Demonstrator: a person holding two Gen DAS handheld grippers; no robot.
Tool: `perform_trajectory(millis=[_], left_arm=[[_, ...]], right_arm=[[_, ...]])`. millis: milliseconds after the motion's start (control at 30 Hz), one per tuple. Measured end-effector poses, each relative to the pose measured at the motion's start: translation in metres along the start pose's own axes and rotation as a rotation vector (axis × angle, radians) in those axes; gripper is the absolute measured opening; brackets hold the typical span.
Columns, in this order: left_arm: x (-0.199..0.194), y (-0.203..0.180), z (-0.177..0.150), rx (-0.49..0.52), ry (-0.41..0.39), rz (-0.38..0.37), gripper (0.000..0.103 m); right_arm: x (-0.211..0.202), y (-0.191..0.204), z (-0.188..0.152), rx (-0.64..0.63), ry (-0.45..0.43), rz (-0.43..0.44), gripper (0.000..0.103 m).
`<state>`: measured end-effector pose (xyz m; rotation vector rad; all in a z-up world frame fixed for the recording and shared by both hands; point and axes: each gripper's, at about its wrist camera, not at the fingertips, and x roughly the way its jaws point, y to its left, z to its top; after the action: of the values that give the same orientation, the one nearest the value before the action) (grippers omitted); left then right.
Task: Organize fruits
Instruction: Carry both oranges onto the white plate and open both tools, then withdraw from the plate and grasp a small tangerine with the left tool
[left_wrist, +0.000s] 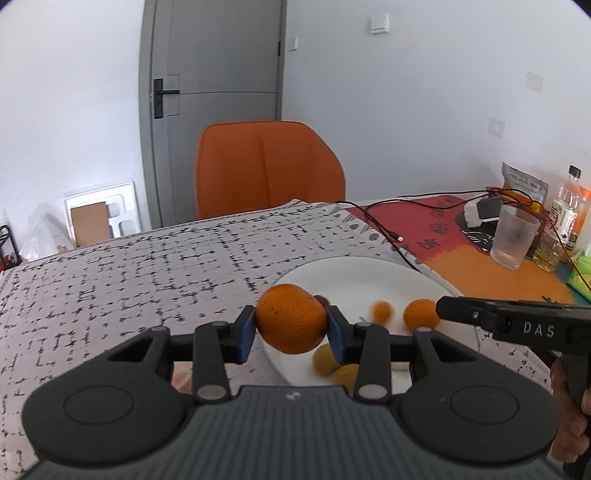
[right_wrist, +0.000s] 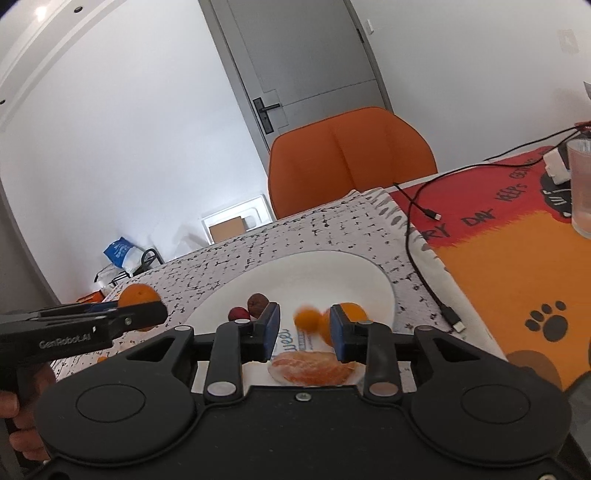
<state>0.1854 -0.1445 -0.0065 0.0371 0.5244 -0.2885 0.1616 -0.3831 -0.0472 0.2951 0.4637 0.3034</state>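
Carrying is the step in hand: an orange (left_wrist: 290, 319) is clamped in the left gripper (left_wrist: 290, 328) at the near-left rim of the white plate (left_wrist: 354, 273). The right gripper (right_wrist: 303, 328) is held narrowly parted, empty. Lowering onto bare plate is judged next.

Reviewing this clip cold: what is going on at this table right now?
A person holds a gripper in each hand and is sorting fruit onto a white plate. The left gripper is clamped on a large orange at the plate's near edge. The right gripper is open and holds nothing; a small blurred orange fruit shows between its fingers, over the plate. A mandarin and two dark fruits already lie on the plate, and a peeled orange sits in front of it.
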Motion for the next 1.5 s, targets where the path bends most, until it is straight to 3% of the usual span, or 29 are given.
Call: perform_trajectory(millis=[500, 900, 1100, 1367, 1500], left_arm=[[0.018, -0.025, 0.014, 0.026, -0.002, -0.055, 0.04], [0.009, -0.005, 0.008, -0.007, 0.023, 0.016, 0.045], [-0.001, 0.016, 0.002, -0.048, 0.026, 0.064, 0.059], [-0.017, 0.044, -0.004, -0.092, 0.014, 0.126, 0.077], [-0.025, 0.058, -0.007, -0.114, 0.004, 0.158, 0.079]], right_arm=[[-0.008, -0.009, -0.005, 0.042, -0.001, 0.004, 0.036], [-0.004, -0.004, -0.007, 0.036, 0.002, 0.021, 0.043], [-0.001, 0.004, -0.009, 0.031, 0.012, 0.032, 0.047], [0.0, 0.019, -0.009, 0.014, 0.008, 0.052, 0.063], [0.002, 0.03, -0.01, -0.003, 0.013, 0.07, 0.065]])
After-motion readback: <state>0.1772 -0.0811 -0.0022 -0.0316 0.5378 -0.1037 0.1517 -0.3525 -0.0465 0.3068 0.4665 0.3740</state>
